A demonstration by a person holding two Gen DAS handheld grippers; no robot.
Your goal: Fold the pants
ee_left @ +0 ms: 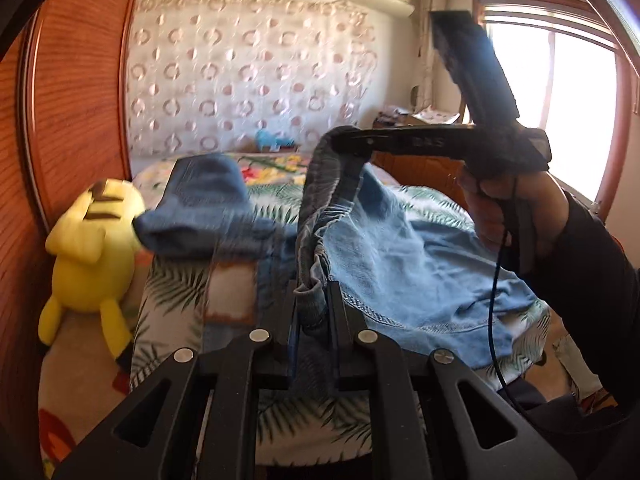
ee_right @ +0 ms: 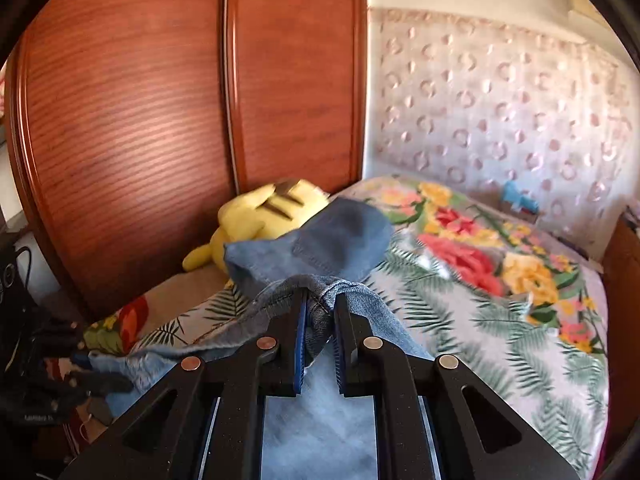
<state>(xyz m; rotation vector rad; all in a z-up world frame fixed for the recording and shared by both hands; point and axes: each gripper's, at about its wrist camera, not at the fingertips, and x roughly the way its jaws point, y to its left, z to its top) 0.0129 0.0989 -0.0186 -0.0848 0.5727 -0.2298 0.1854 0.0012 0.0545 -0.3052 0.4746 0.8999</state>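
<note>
We are seeing the left hand-held gripper (ee_left: 313, 292) pinching the denim pants (ee_left: 400, 264) at the waistband, and the right hand-held gripper (ee_right: 320, 304) pinching the same band farther along. The pants are hanging between them above the floral bed (ee_right: 500, 320), legs trailing toward the yellow plush toy (ee_left: 96, 248) by the wooden wardrobe (ee_right: 140, 100).

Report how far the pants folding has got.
Done: both grippers are clamped on the denim pants, the left gripper and the right gripper each pinching the gathered waistband. In hand: the waistband hangs lifted between them above the floral bedspread, with one leg draped toward the yellow plush. Left: no neat fold shows yet.
</note>
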